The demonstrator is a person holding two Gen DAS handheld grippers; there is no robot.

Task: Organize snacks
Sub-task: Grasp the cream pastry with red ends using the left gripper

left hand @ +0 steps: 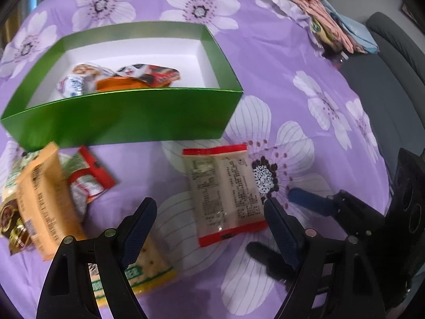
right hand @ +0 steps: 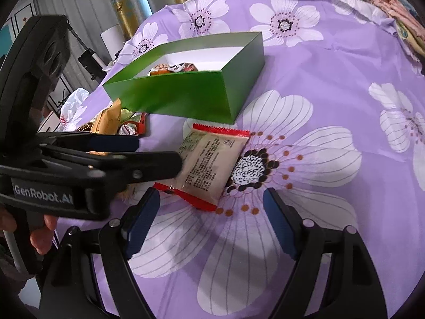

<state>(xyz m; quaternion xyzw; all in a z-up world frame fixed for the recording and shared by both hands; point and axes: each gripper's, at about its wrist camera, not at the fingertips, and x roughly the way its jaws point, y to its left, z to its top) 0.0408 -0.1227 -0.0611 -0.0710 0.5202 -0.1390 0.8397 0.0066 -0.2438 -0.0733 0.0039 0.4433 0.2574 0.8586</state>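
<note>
Jaws of both grippers, left (left hand: 209, 214) and right (right hand: 211, 204), stand apart, empty, over a red-edged packet (left hand: 225, 192) near the green box (left hand: 127, 117).

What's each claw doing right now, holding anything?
Left claw: open, empty, poised over the red-edged snack packet on the purple cloth.
Right claw: open, empty, near the same packet.
</note>
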